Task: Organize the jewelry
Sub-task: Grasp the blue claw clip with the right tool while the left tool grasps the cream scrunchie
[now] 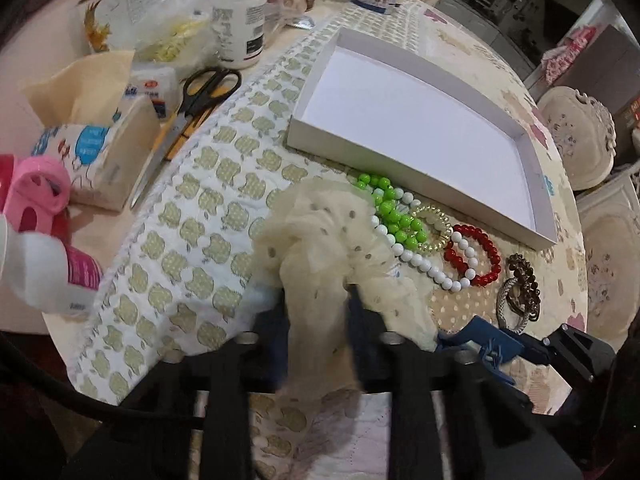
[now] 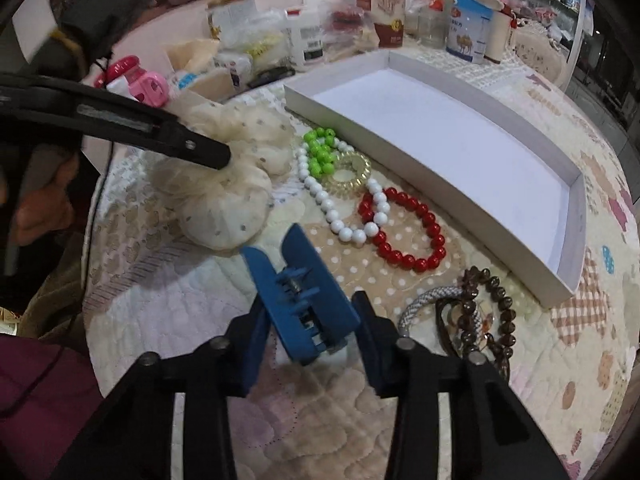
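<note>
My left gripper (image 1: 316, 296) is shut on a cream dotted tulle scrunchie (image 1: 320, 232); the right wrist view shows its fingertips (image 2: 216, 156) pressed into that scrunchie (image 2: 224, 208). My right gripper (image 2: 310, 308) is shut on a blue hair claw clip (image 2: 296, 280), just above the quilt. Between them and an empty white box (image 1: 400, 178) (image 2: 573, 232) lie a green bead bracelet (image 2: 320, 152), a white bead string (image 2: 340, 220), a clear coil hair tie (image 2: 350, 172), a red bead bracelet (image 2: 408, 236) and a brown bead bracelet (image 2: 492, 312) over a silver braided band (image 2: 420, 304).
Black-handled scissors (image 1: 200, 96), a tissue pack (image 1: 92, 156), a white bottle (image 1: 240, 20), tins and jars crowd the table's far left and back. A pink toy (image 2: 144, 84) sits near the scrunchie. Cream chairs (image 1: 576, 132) stand beyond the table's right edge.
</note>
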### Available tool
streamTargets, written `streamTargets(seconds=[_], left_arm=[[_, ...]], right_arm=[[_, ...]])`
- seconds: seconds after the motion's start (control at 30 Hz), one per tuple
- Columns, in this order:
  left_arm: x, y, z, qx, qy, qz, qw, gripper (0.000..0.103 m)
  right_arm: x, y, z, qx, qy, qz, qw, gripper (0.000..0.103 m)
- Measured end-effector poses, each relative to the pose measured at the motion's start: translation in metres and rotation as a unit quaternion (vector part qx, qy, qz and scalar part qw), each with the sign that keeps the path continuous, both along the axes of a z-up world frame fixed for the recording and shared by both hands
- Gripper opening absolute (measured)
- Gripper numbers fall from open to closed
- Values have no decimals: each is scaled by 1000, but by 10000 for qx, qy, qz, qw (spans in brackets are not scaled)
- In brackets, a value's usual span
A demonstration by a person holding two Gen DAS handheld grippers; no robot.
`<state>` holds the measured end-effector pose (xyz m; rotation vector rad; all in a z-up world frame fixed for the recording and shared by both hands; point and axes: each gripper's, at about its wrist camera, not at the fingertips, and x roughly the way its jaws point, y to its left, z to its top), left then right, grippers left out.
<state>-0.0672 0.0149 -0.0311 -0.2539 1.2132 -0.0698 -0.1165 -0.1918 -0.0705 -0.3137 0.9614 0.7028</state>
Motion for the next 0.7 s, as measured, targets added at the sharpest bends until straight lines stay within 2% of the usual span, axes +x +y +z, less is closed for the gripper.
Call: streamTargets(seconds=[0.03,0.13,0.43,0.57,0.7], left_arm=[[0,0,2,-27,-9,-41,10000,14],[0,-3,11,88,-146,-115,9998,10],[21,-2,59,31,-628,-301,9976,9],[43,-2,78,109,-842,-355,9958,9],[71,-8,80,149,-913,-378,9950,9]], right_arm=[[-3,-1,2,114,-21,30,9999,37],[-8,-2,9,362,-103,51,9993,31],[8,-23,42,1016,-171,-345,9941,30],[28,-43,60,1182,-384,-789,9891,30],[61,-70,68,1297,-439,-1451,9799,30]])
